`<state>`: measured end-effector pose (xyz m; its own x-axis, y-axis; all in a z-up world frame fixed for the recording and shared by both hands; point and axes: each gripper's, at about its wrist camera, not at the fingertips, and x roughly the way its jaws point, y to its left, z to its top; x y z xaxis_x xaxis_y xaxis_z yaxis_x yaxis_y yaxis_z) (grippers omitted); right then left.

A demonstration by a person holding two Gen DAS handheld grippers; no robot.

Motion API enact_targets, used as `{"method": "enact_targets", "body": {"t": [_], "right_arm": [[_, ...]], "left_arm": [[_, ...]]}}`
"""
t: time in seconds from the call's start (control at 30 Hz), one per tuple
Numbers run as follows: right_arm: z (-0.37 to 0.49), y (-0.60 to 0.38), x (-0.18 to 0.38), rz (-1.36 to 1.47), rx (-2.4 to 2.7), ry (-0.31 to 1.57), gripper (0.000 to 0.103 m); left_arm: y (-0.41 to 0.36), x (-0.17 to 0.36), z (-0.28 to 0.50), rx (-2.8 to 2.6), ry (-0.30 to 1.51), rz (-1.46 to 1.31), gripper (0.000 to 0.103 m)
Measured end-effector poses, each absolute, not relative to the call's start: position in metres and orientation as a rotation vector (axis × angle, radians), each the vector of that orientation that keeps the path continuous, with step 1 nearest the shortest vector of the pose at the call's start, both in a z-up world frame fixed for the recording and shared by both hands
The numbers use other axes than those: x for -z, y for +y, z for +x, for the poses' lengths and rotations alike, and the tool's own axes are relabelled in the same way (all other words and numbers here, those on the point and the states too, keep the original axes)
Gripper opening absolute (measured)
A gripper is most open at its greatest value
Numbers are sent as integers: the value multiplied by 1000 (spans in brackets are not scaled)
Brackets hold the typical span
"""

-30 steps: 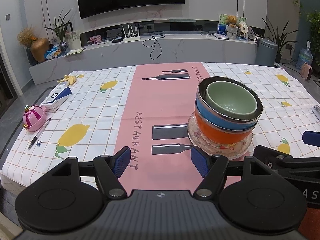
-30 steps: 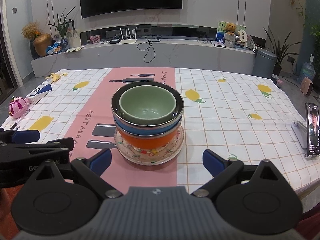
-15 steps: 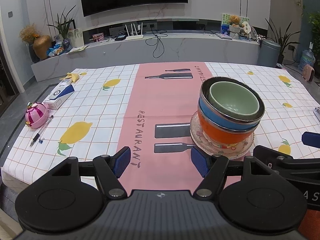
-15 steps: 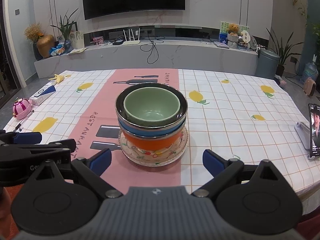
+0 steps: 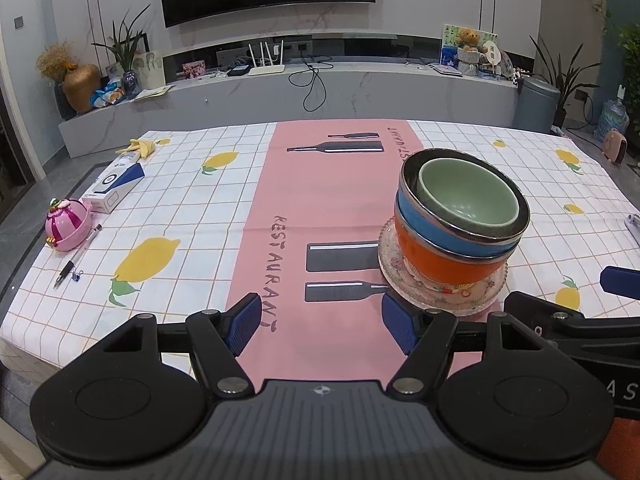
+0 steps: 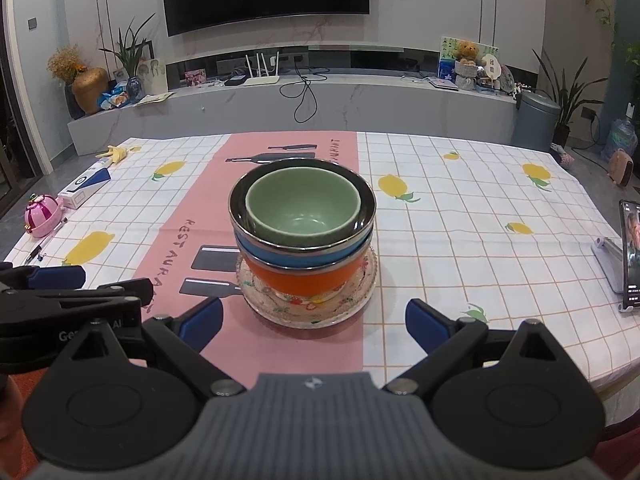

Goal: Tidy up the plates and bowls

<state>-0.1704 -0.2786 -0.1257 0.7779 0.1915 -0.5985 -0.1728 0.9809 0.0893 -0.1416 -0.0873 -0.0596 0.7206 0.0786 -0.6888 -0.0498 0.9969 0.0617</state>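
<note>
Green bowl (image 6: 303, 207) nested in blue bowl (image 6: 300, 254) and orange bowl (image 6: 304, 278) on floral plate (image 6: 308, 304), just ahead of right gripper (image 6: 314, 322), jaws apart, empty, left gripper (image 5: 322, 322) likewise agape beside stack, phone (image 6: 630, 254) far right, pink toy (image 5: 66, 224) and pen (image 5: 78, 256) far left, bench (image 5: 180, 216) cloth reading "RESTAURANT".

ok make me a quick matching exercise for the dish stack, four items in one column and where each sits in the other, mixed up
Items:
1. green bowl
2. blue bowl
3. orange bowl
4. patterned plate

Places:
A. directly on the tablecloth, at the bottom
B. second from the top, steel rim around the innermost bowl
C. innermost, at the top
D. resting on the plate, under the blue one

Pairs: 1-C, 2-B, 3-D, 4-A
</note>
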Motion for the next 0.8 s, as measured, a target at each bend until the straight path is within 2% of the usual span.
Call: {"method": "enact_targets", "body": {"t": [0.8], "right_arm": [[-159, -277, 135, 36, -196, 682, 96]], "left_arm": [[-86, 73, -132, -59, 798, 30, 81]]}}
